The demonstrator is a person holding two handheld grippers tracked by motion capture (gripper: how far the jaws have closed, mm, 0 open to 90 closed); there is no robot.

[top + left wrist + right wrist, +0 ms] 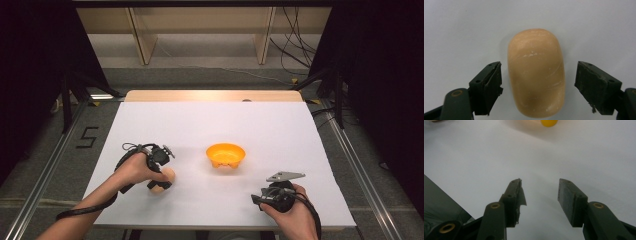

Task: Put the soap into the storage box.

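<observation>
A tan, rounded oblong object (536, 72) like a potato or bread roll lies on the white table. My left gripper (537, 86) is open, its jaws standing on either side of the object with small gaps. From above, that gripper (162, 172) points down over the tan object (163, 181) at the table's left front. An orange bowl (225, 155) sits mid-table, its edge showing at the top of the right gripper view as the orange bowl (549, 122). My right gripper (539, 195) is open and holds nothing, low over the table at the front right (256, 199).
A white sheet (215, 125) covers the table, whose wooden far edge (215, 95) shows behind. Dark floor (439, 205) shows past the table edge. Metal rails (350, 155) run along both sides, cables lie on the floor beyond.
</observation>
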